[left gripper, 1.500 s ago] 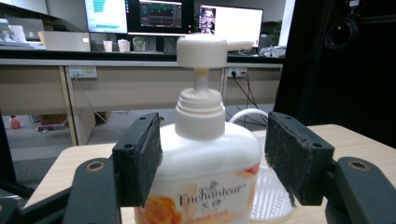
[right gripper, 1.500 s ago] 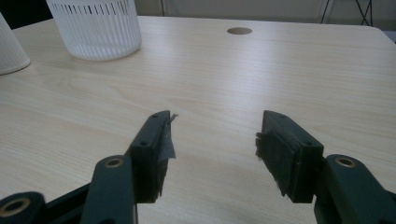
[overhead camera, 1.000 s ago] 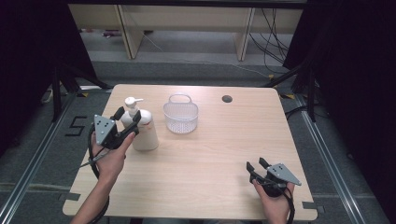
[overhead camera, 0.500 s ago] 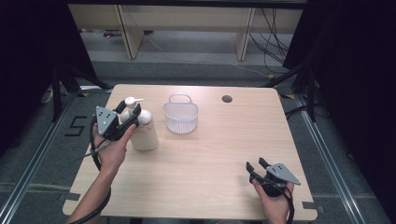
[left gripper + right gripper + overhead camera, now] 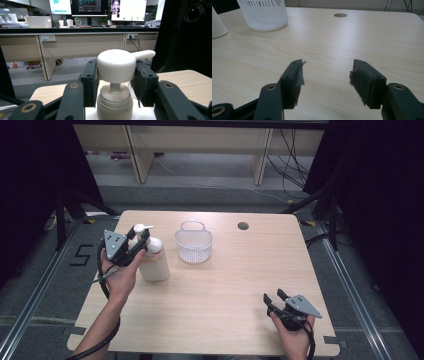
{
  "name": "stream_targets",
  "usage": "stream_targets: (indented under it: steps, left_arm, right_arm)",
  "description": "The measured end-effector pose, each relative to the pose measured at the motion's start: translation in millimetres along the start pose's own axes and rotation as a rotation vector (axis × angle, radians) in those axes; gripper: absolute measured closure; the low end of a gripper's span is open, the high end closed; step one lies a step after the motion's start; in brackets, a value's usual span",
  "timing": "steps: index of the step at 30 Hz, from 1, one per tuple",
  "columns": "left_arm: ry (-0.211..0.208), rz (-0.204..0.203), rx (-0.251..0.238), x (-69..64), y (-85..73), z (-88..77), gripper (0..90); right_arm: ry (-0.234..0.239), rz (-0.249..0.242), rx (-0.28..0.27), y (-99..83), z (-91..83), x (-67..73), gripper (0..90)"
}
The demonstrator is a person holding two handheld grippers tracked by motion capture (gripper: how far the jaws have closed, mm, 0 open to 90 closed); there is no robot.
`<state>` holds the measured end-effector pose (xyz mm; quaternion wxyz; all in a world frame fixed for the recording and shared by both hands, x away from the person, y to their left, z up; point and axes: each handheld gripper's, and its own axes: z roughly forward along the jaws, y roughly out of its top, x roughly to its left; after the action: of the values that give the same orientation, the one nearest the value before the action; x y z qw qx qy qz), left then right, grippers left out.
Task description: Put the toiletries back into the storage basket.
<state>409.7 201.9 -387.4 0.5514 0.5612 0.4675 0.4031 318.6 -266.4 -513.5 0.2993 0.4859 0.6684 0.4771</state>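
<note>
- White pump bottle (image 5: 154, 260): upright at the table's (image 5: 225, 290) left side, just left of the white ribbed basket (image 5: 193, 243).
- Left gripper (image 5: 115, 76): jaws have just been closing, pads now pressed on both sides of the pump head (image 5: 116, 65).
- Right gripper (image 5: 325, 82): jaws apart, nothing between them, over the near right corner.

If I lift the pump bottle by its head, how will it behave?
The pump bottle is tall on a narrow base, so likely tippy. The left gripper pinches the smooth round pump head; it may slip, and the thin stem might flex.
</note>
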Motion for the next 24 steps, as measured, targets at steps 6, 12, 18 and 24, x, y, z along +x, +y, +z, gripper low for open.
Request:
stream_targets:
  steps: [6, 12, 18, 24]
  left_arm:
    - [0.011, -0.001, 0.007, -1.5, 0.8, 0.5, 57.8]
    - [0.016, -0.007, 0.010, -1.3, 1.8, 2.1, 55.6]
    - [0.016, -0.001, 0.020, -2.3, 2.7, 2.9, 58.2]
    - [0.013, 0.000, 0.018, -2.5, 2.8, 1.1, 58.9]
  right_arm:
    - [-0.001, -0.001, -0.003, 0.1, -0.2, 0.0, 42.8]
    - [-0.008, -0.006, 0.002, 0.2, -0.1, -0.1, 42.7]
    - [0.004, -0.008, 0.007, 0.3, -0.2, -0.2, 42.7]
    - [0.003, -0.008, 0.007, 0.3, -0.3, -0.2, 42.8]
